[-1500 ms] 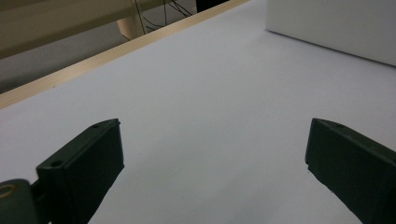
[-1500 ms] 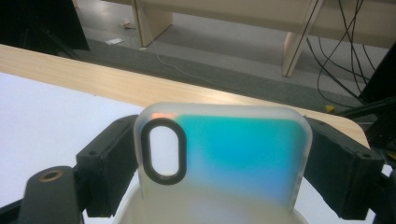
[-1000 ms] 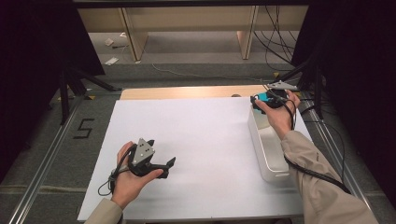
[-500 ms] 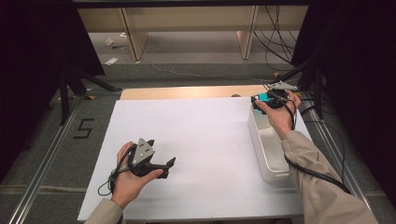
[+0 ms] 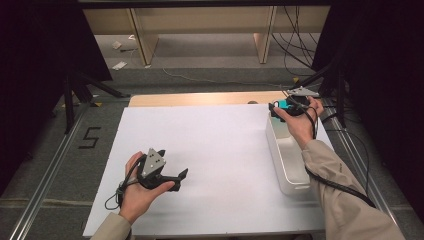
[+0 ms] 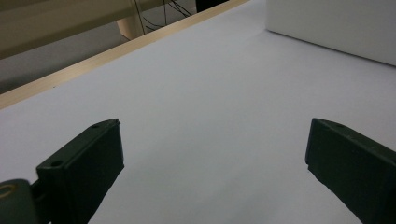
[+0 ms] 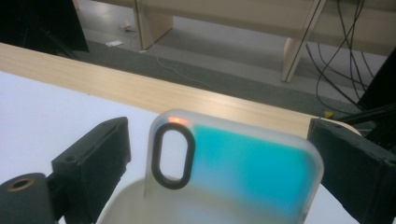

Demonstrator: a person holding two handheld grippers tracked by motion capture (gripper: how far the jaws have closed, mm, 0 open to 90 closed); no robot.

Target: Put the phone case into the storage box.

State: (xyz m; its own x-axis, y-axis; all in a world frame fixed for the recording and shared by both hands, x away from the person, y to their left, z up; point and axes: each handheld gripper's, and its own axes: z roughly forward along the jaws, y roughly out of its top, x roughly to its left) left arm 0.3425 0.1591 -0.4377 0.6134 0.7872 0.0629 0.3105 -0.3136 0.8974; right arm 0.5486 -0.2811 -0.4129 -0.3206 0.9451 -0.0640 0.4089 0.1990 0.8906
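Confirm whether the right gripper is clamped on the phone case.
No: in the right gripper view the right gripper stands open, its jaws having just widened, with gaps on both sides of the turquoise phone case.

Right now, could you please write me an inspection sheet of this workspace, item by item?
Surface: white table top, bare in the middle, with a wooden strip along its far edge.
Job's things: turquoise phone case with a black camera ring, standing over the far end of the white bin at the table's right side.
Clutter: nothing seen.
Grippers: right gripper open, jaws just opening, standing clear of the case between them; left gripper open and empty, low over the table.
Cables: one trails from each gripper; loose black cables lie on the floor beyond.
Surroundings: wooden furniture legs, black curtains, floor mark 5.
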